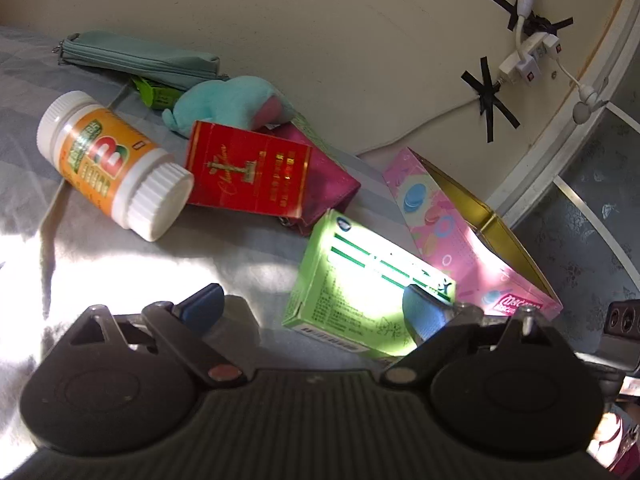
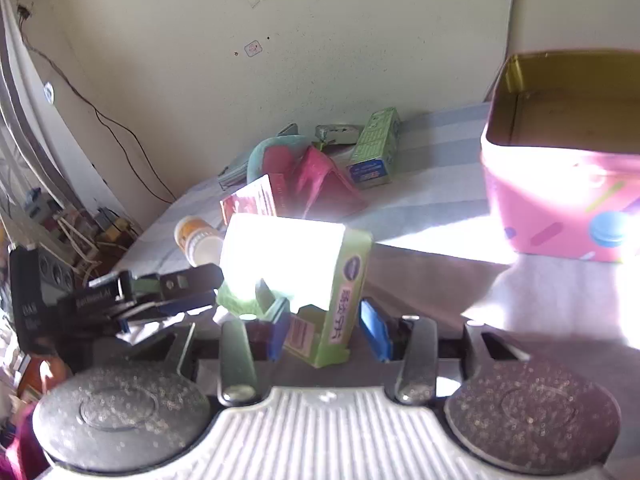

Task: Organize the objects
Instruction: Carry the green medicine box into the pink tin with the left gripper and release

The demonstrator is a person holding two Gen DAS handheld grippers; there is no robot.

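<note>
Left wrist view: mounted behind the left gripper point(image 1: 316, 308), angled down across the bed toward the wall, close over a green box point(image 1: 360, 280). Right wrist view: behind the right gripper point(image 2: 326, 328), angled down, nearer still to that green box point(image 2: 296, 268). Shared by both: green box, pink tin point(image 1: 448, 236) point(image 2: 560, 200), orange bottle point(image 1: 112, 164) point(image 2: 196, 236).
</note>
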